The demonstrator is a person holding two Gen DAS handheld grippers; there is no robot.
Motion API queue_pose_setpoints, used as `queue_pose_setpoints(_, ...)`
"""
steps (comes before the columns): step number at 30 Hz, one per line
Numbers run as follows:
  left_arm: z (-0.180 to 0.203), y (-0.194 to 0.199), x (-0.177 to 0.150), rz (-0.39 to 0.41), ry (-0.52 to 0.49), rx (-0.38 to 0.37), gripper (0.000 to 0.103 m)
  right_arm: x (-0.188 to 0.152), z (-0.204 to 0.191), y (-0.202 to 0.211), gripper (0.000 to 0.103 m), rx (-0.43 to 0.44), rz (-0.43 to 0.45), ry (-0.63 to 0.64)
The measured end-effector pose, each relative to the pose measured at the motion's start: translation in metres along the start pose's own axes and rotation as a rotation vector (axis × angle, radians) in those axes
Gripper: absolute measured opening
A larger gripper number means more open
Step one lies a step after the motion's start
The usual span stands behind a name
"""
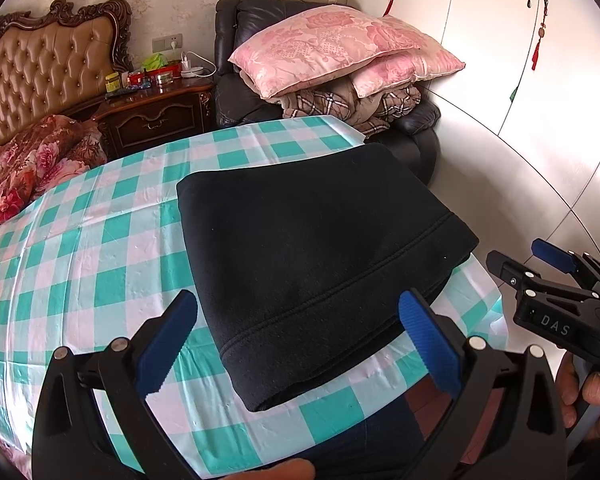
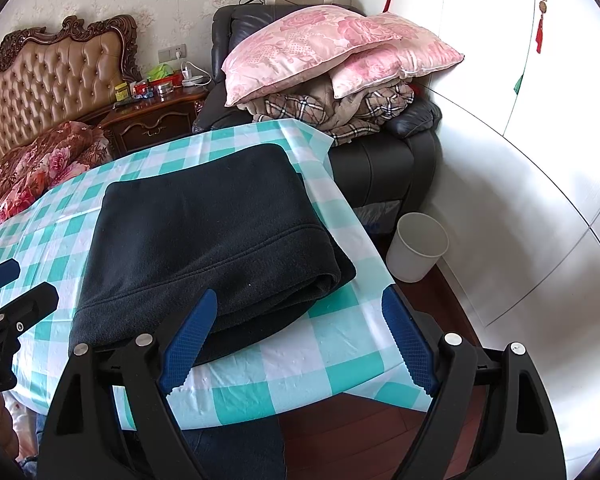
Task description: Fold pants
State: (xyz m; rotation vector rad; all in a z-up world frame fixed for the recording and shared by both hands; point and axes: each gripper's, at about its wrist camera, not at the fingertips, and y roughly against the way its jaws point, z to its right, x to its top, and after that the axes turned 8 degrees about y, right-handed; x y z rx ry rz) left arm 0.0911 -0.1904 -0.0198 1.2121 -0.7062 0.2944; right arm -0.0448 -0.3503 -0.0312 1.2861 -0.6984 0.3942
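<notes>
The black pants (image 1: 312, 248) lie folded into a thick rectangle on the teal-and-white checked table (image 1: 80, 240), near its right edge; they also show in the right wrist view (image 2: 204, 236). My left gripper (image 1: 296, 340) is open and empty, held just above the near edge of the pants. My right gripper (image 2: 300, 340) is open and empty, above the table's near right corner, right of the pants. The right gripper also shows in the left wrist view (image 1: 520, 260), open, off the table's right side.
A black armchair (image 2: 380, 160) piled with pink pillows (image 2: 320, 48) and a plaid blanket stands behind the table. A white bin (image 2: 416, 246) sits on the floor to the right. A bed with floral quilt (image 1: 32, 164) and a cluttered nightstand (image 1: 156, 112) are at the left. White wardrobe at right.
</notes>
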Motion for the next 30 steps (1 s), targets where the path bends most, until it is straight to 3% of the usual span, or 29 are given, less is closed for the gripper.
queue_pose_setpoints(30,0.0026,-0.0062,-0.0025,-0.010,0.001,-0.045,0.101,-0.0011,0.0016,-0.0010,0.081,0.001,-0.001,-0.001)
